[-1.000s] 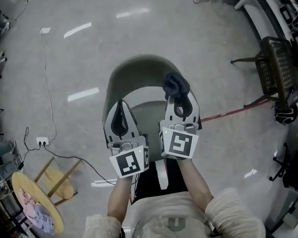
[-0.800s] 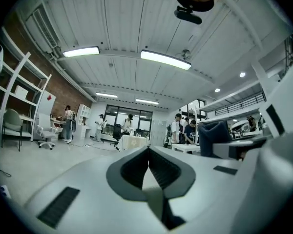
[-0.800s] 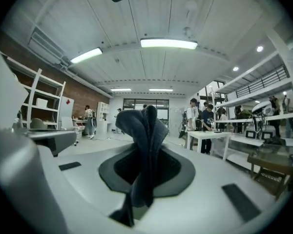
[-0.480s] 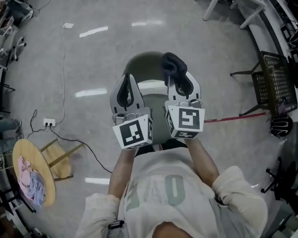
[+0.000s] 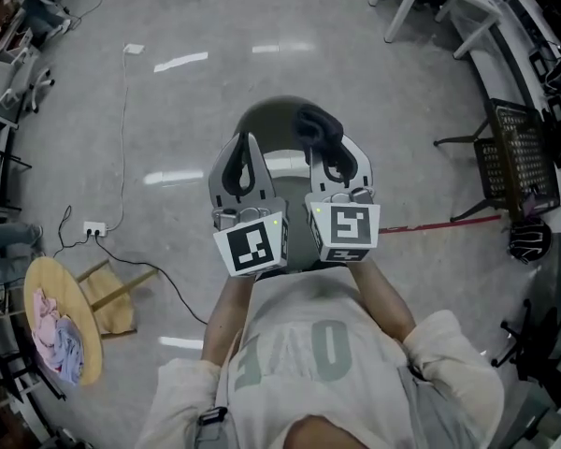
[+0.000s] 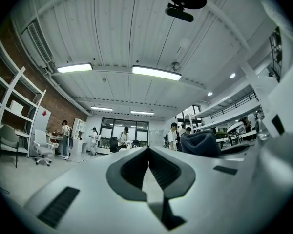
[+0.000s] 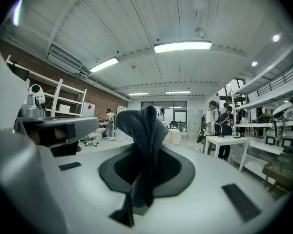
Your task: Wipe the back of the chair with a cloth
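Your right gripper [image 5: 337,157] clamps the dark cloth [image 5: 316,124], its length running up along the jaws, away from you over the chair [image 5: 266,115]; left gripper [image 5: 244,148] jaws together, empty

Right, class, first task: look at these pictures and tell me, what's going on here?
A person stands over a dark chair with a gripper in each hand. The right gripper is clamped on a dark cloth. The left gripper is shut with nothing in it. Both gripper views look out across the room and up at the ceiling, not at the chair, so the cloth does not appear to be on the chair back at this moment.
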Action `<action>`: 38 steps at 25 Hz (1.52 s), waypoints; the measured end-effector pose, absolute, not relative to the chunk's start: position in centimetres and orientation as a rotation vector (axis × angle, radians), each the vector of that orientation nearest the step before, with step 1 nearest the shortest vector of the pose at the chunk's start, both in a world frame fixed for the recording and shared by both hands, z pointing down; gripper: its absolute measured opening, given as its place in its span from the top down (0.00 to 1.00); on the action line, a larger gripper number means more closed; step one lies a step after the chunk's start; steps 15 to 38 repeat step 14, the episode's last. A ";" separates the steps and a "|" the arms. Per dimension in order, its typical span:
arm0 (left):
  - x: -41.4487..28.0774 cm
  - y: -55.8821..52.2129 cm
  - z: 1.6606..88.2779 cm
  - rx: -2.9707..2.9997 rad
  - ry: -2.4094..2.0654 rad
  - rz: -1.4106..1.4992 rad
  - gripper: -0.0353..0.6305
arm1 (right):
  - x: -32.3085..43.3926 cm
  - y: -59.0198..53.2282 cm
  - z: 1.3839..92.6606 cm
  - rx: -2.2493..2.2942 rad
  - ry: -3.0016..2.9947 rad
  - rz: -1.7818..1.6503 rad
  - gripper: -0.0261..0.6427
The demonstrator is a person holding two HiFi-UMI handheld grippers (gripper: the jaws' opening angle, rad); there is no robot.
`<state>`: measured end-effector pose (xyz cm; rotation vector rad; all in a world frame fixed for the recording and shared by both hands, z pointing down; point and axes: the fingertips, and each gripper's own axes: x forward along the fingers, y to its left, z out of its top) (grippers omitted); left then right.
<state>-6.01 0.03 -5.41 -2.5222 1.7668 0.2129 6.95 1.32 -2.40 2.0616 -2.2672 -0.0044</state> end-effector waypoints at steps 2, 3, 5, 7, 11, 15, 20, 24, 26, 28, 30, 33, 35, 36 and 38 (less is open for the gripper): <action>-5.7 -0.2 -5.4 -2.529 1.750 0.222 0.92 | 7.0 1.1 -2.4 2.058 -2.263 -0.012 0.87; -5.5 -0.3 -5.4 -2.534 1.743 0.226 0.92 | 7.0 1.1 -2.5 2.051 -2.262 -0.019 0.87; -5.1 -0.4 -5.4 -2.544 1.728 0.234 0.92 | 7.0 1.0 -2.5 2.041 -2.259 -0.025 0.87; -4.8 -0.7 -5.4 -2.552 1.717 0.241 0.92 | 7.2 0.8 -2.6 2.051 -2.241 -0.024 0.87; -5.2 -1.4 -5.0 -2.563 1.728 0.245 0.92 | 6.8 0.4 -2.5 2.037 -2.222 -0.060 0.87; -5.9 -1.7 -4.7 -2.568 1.742 0.245 0.92 | 5.8 0.2 -1.9 1.994 -2.243 -0.055 0.87; -5.9 -1.7 -4.7 -2.568 1.742 0.245 0.92 | 5.8 0.2 -1.9 1.994 -2.243 -0.055 0.87; -5.9 -1.7 -4.7 -2.568 1.742 0.245 0.92 | 5.8 0.2 -1.9 1.994 -2.243 -0.055 0.87; -5.9 -1.7 -4.7 -2.568 1.742 0.245 0.92 | 5.8 0.2 -1.9 1.994 -2.243 -0.055 0.87; -5.9 -1.7 -4.7 -2.568 1.742 0.245 0.92 | 5.8 0.2 -1.9 1.994 -2.243 -0.055 0.87; -5.9 -1.7 -4.7 -2.568 1.742 0.245 0.92 | 5.8 0.2 -1.9 1.994 -2.243 -0.055 0.87; -5.9 -1.7 -4.7 -2.568 1.742 0.245 0.92 | 5.8 0.2 -1.9 1.994 -2.243 -0.055 0.87; -5.9 -1.7 -4.7 -2.568 1.742 0.245 0.92 | 5.8 0.2 -1.9 1.994 -2.243 -0.055 0.87; -5.9 -1.7 -4.7 -2.568 1.742 0.245 0.92 | 5.8 0.2 -1.9 1.994 -2.243 -0.055 0.87; -5.9 -1.7 -4.7 -2.568 1.742 0.245 0.92 | 5.8 0.2 -1.9 1.994 -2.243 -0.055 0.87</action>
